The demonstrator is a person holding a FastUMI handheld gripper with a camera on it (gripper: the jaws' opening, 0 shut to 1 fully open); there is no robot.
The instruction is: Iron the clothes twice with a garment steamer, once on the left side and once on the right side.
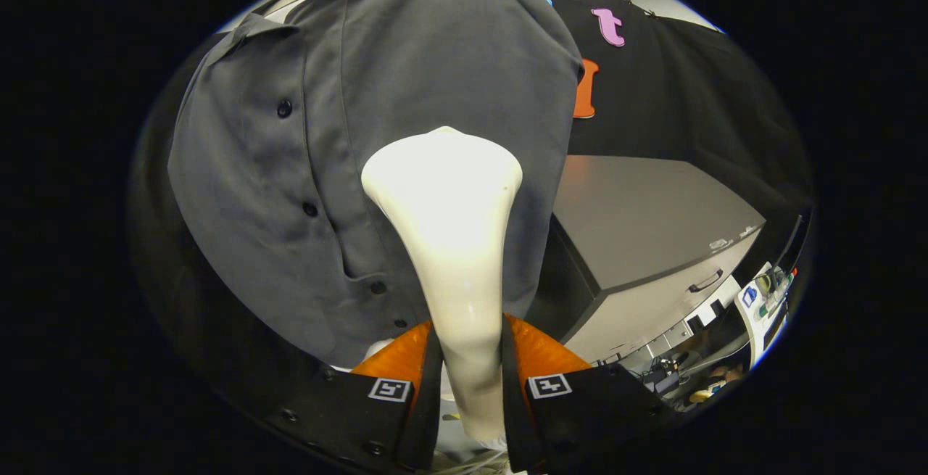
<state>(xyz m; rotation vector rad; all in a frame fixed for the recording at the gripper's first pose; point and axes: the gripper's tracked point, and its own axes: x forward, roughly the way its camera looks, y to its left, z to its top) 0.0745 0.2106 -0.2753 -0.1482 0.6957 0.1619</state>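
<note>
A dark grey button-up shirt (290, 170) hangs in front of me, its button placket running down left of centre. A cream-white garment steamer (446, 199) stands up between my fingers, its wide head against the shirt's right half, just right of the placket. My gripper (467, 381) is shut on the steamer's narrow handle, one orange-and-black finger (395, 381) pressing on each side. The head's face is turned toward the cloth and hidden from me.
A grey cabinet (652, 243) with a drawer handle stands to the right of the shirt. Beyond it, lower right, are cables and small devices (761, 301). Black cloth forms the wall behind.
</note>
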